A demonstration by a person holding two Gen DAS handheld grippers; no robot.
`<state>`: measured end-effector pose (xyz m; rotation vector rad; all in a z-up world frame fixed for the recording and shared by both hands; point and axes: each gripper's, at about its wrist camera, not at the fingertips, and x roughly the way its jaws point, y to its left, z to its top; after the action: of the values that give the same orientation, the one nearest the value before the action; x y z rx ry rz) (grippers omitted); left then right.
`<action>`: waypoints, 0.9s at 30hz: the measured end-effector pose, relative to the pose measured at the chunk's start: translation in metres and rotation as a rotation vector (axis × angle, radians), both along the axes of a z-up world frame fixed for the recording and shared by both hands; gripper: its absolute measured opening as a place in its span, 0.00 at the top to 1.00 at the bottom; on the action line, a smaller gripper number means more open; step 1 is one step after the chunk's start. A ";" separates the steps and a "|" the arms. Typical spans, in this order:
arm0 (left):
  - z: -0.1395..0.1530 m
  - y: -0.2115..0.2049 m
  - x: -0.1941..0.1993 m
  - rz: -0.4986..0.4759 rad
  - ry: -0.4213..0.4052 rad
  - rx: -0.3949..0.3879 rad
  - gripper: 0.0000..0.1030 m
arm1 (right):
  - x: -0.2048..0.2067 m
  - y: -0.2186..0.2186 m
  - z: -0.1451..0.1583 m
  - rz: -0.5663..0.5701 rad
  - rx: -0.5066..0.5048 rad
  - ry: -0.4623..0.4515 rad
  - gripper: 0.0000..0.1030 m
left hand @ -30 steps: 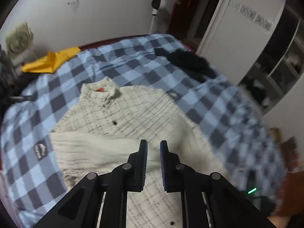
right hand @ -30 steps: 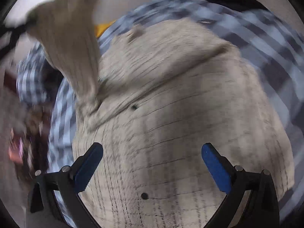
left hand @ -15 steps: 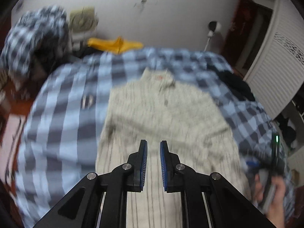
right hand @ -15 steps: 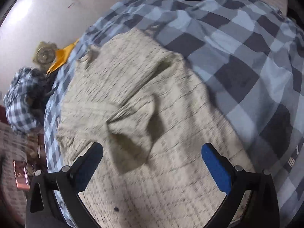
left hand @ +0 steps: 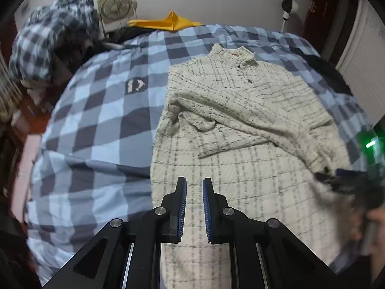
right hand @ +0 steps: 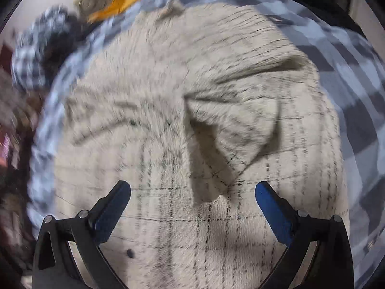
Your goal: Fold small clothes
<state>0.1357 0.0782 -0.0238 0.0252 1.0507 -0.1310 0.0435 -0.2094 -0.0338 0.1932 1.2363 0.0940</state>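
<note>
A cream checked shirt (left hand: pixel 240 168) lies flat on a blue checked bedspread (left hand: pixel 101 125), collar at the far end. Both sleeves are folded across its chest. My left gripper (left hand: pixel 193 185) hovers over the shirt's lower left part, its jaws nearly together with a narrow gap and nothing between them. My right gripper (right hand: pixel 192 190) is wide open and empty above the shirt (right hand: pixel 168 216), near a folded sleeve cuff (right hand: pixel 228 139). The right gripper also shows blurred at the right edge of the left wrist view (left hand: pixel 346 180).
A yellow cloth (left hand: pixel 168 21) and a small fan (left hand: pixel 116 7) sit at the far edge of the bed. A heap of checked fabric (left hand: pixel 48 36) is at the far left. A dark garment (left hand: pixel 329 72) lies at the bed's right. A white wardrobe (left hand: pixel 361 43) stands right.
Both grippers have swung over the shirt. The sleeve that hung in the air a second ago now lies across the chest. The right gripper has come closer to the sleeve cuff.
</note>
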 end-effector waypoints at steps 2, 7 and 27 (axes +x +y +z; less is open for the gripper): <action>0.004 0.007 0.000 0.013 -0.002 -0.023 0.88 | 0.006 0.008 -0.013 0.003 -0.100 0.015 0.02; 0.013 0.035 -0.002 0.086 -0.007 -0.059 0.88 | 0.027 -0.006 -0.026 -0.023 -0.008 0.102 0.95; 0.013 0.075 0.003 0.197 -0.005 -0.196 0.89 | 0.092 0.099 0.337 0.489 0.166 -0.485 0.98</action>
<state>0.1386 0.1534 -0.0106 -0.2542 1.0261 -0.0547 0.1358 -0.1107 0.3032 0.0034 0.7674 0.6334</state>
